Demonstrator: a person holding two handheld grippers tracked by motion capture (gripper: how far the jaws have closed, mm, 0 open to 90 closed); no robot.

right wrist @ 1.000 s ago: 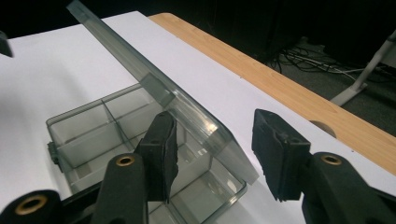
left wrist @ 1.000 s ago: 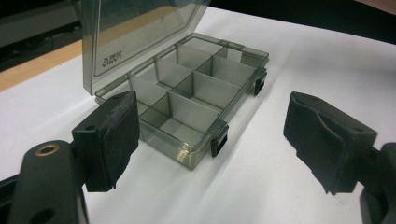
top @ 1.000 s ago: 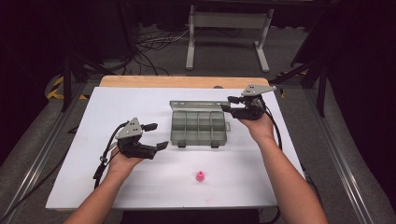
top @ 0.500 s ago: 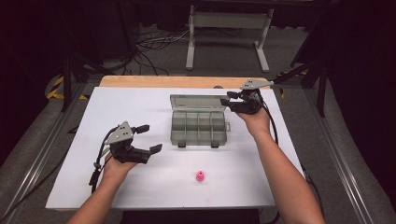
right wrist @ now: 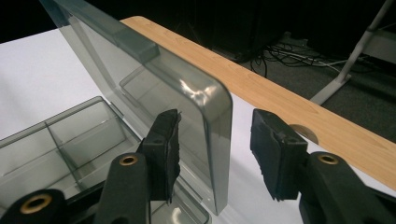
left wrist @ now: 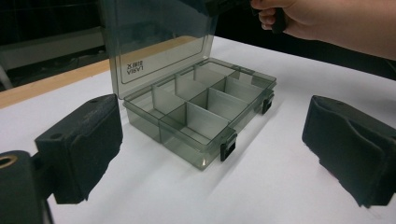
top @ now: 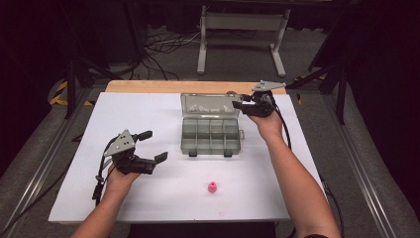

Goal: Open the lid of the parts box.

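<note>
A smoky clear compartment box (top: pixel 210 136) stands on the white sheet (top: pixel 277 198) with its lid (top: pixel 208 104) raised at the back. My right gripper (top: pixel 238 106) is at the lid's right corner. In the right gripper view the lid (right wrist: pixel 154 79) stands between the jaws of the right gripper (right wrist: pixel 215 119): one pad lies against its inner face, the other stands off with a gap. My left gripper (top: pixel 154 146) hovers left of the box; its jaws have just been opening and hold nothing. The left gripper view looks between the wide pads of the left gripper (left wrist: pixel 212 151) at the empty compartments of the box (left wrist: pixel 205 112).
A small pink piece (top: pixel 212 187) lies on the sheet in front of the box. A wooden table edge (top: pixel 148 87) runs along the back. Beyond it on the floor are a metal stand (top: pixel 237 29) and cables (top: pixel 163 44).
The lid has swung up from low over the box to upright, and my right gripper has moved left with it. The left gripper's jaws have spread wider.
</note>
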